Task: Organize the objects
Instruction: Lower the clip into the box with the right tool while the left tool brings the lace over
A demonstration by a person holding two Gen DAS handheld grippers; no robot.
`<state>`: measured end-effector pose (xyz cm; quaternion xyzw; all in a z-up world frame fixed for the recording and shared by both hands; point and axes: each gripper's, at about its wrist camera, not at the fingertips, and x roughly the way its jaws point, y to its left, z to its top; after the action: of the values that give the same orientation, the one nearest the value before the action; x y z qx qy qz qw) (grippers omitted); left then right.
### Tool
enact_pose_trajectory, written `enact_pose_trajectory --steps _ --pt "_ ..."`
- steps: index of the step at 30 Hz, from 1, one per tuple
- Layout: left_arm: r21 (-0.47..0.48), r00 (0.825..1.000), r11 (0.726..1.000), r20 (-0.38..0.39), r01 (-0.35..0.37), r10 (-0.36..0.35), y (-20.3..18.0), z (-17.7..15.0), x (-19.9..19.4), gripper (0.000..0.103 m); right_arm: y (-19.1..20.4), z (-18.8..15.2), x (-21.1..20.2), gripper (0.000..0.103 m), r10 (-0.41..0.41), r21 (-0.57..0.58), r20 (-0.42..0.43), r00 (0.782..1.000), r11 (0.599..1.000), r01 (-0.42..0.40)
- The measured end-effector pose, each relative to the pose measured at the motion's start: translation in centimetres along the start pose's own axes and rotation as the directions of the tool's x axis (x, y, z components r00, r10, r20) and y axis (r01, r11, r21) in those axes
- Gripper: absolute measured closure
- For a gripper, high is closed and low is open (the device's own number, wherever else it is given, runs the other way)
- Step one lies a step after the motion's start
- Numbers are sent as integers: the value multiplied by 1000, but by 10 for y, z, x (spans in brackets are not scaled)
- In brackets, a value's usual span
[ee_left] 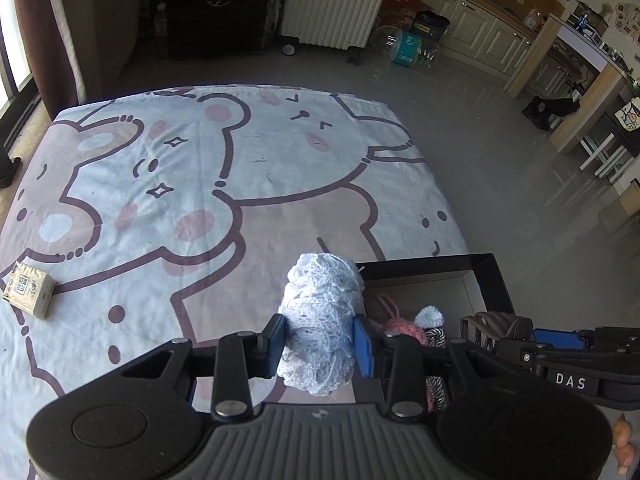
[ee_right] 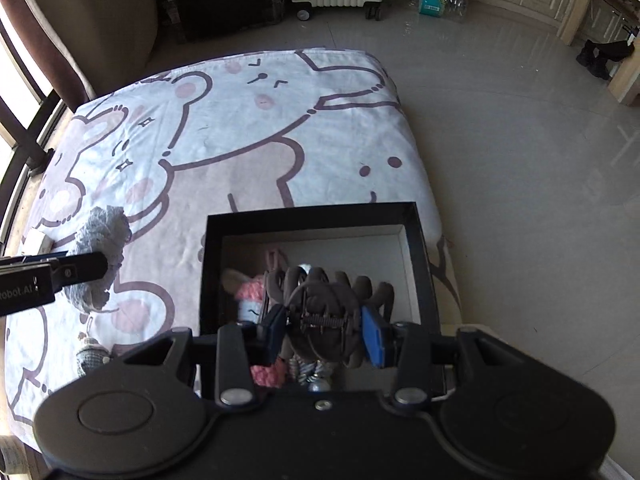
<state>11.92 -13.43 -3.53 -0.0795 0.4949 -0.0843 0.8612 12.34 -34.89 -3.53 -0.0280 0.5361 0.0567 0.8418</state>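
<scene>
Nearest in the left wrist view, the left gripper has its blue-padded fingers pressed on both sides of a pale blue-white ball of knitted yarn, carried clear above the cartoon-printed bedsheet. The ball hangs just left of the black open-topped cardboard box, not yet over its rim.

In the right wrist view, the right gripper pinches a dark brown plastic claw hair clip with a metal spring between its fingers, and the clip sits above the box interior. Below it in the box lie a pink and white crocheted toy and other small items too cluttered to name.

Further left on the bed, a small beige paper packet with printed labels lies alone, well apart from the box; a small grey knitted piece rests near the box's near left corner.

The step in hand looks like delivery: both hands bring their loads to the box. Next, the right fingers would need to lower and spread so the clip drops among the contents, while the left hand travels right until the yarn is over the opening before letting go. The packet and the knitted piece remain to be collected.
</scene>
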Motion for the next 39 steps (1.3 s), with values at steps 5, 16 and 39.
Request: enact_pose_trajectory --steps 5,16,39 --pt "25 1000 999 -6 19 -19 -17 0 7 65 -17 -8 9 61 -13 14 -29 999 1000 14" --pt "62 999 997 -16 50 -49 -41 0 19 65 -29 -18 38 61 -30 -27 -103 994 999 27" --pt "110 989 983 -25 145 -143 -83 4 49 65 -25 -21 60 80 -6 -142 -141 990 990 -15"
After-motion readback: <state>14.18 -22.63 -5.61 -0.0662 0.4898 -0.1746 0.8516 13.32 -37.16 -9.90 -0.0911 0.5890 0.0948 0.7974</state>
